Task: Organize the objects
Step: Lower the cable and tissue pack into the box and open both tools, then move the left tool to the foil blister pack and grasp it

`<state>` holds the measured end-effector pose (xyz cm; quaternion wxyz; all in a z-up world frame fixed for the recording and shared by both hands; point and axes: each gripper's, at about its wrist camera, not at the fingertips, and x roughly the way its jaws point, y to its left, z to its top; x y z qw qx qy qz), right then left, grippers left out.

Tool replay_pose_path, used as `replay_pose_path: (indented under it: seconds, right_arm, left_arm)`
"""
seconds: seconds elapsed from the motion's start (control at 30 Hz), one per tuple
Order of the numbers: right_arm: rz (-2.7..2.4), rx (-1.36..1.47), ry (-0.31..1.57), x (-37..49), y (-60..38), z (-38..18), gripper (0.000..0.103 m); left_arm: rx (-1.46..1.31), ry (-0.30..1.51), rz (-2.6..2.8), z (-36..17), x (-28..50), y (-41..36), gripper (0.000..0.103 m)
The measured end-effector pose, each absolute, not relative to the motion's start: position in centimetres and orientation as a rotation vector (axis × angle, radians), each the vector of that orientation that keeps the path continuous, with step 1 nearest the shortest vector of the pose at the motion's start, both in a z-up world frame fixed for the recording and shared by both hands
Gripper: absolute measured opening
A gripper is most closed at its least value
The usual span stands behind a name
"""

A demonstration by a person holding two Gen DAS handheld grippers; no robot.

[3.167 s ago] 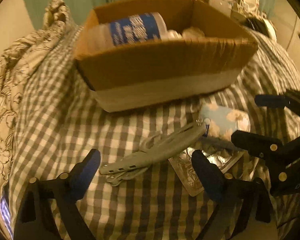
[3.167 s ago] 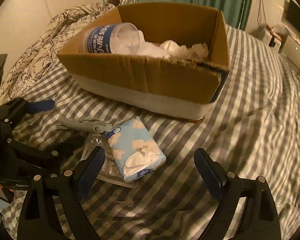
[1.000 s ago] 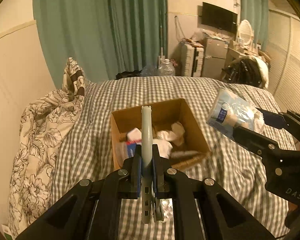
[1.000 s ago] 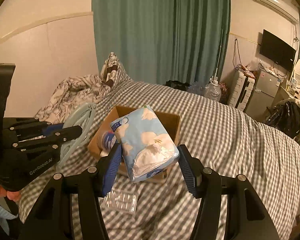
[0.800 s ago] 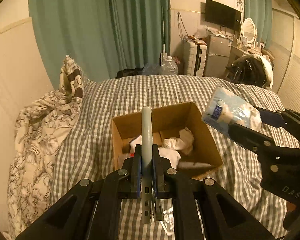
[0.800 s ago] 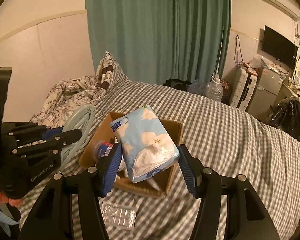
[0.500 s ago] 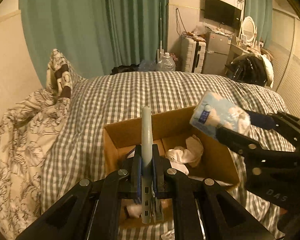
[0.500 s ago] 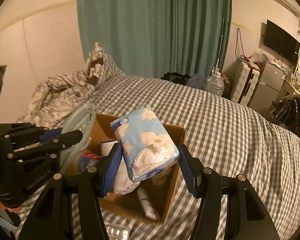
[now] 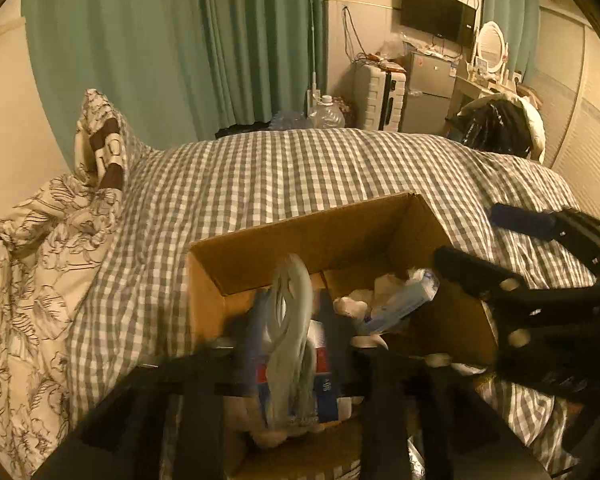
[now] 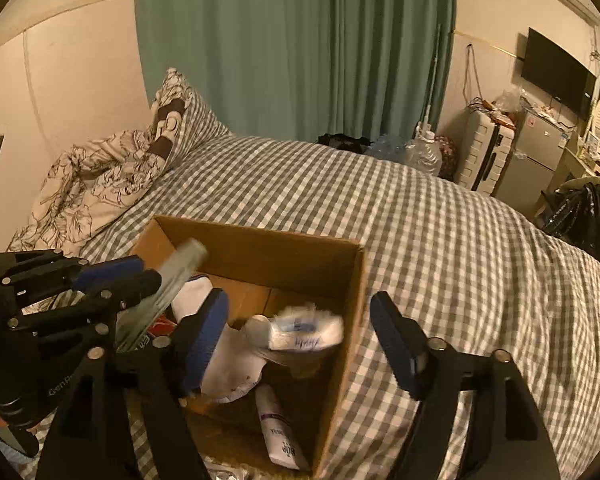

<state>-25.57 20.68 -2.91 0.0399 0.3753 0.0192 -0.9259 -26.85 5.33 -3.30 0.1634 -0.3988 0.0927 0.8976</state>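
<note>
An open cardboard box sits on the checked bed. Both grippers hover over it. My right gripper is open, and the blue tissue pack lies blurred inside the box between its fingers. My left gripper has its fingers slightly apart around the grey folded hanger, which blurs over the box's left part. The box also holds white crumpled cloth, a tube and a blue-labelled bottle.
A floral duvet and pillow lie left of the box. A clear blister tray lies on the bed in front of the box. Green curtains, a suitcase, a fridge and a TV stand beyond the bed.
Both grippers lowered over the box. The right gripper opened and the tissue pack dropped into the box. The left gripper's jaws parted around the hanger, which now blurs.
</note>
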Motion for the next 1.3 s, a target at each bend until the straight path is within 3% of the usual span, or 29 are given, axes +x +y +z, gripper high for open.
replay_pose_path:
  seconds: [0.07, 0.17, 0.3, 0.5, 0.7, 0.87, 1.07, 1.3]
  right_arm:
    - [-2.852, 1.132, 0.059, -24.5, 20.9, -1.8, 0.078]
    - [-2.878, 1.099, 0.077, -22.6, 21.4, 0.1, 0.081]
    - [-2.902, 1.103, 0.101, -19.6, 21.8, 2.7, 0.086]
    - [-2.917, 1.111, 0.035, -14.8, 22.3, 5.9, 0.091]
    - [-2.957, 1.061, 0.080, -9.8, 22.3, 7.6, 0.094]
    - [-2.974, 1.067, 0.095, -6.7, 23.1, 6.8, 0.095]
    - [-2.943, 1.173, 0.064, -6.0, 23.7, 2.7, 0.095]
    - [-2.892, 1.315, 0.068, -7.0, 23.3, -4.3, 0.095]
  left_arm:
    - [-1.103, 0.247, 2.603, -2.4, -25.9, 4.8, 0.078]
    - [-1.087, 0.205, 2.619, -0.8, -24.4, 4.1, 0.080]
    - [-1.053, 0.194, 2.657, 1.4, -21.9, 3.1, 0.093]
    - [-0.947, 0.165, 2.690, 4.9, -16.4, 1.7, 0.103]
    - [-0.892, 0.157, 2.719, 6.1, -12.0, 1.4, 0.103]
    - [-0.914, 0.181, 2.685, 4.1, -9.7, 2.4, 0.103]
    - [-0.961, 0.361, 2.639, -0.7, -8.9, 4.5, 0.103]
    - [-1.112, 0.404, 2.568, -7.3, -10.1, 5.5, 0.103]
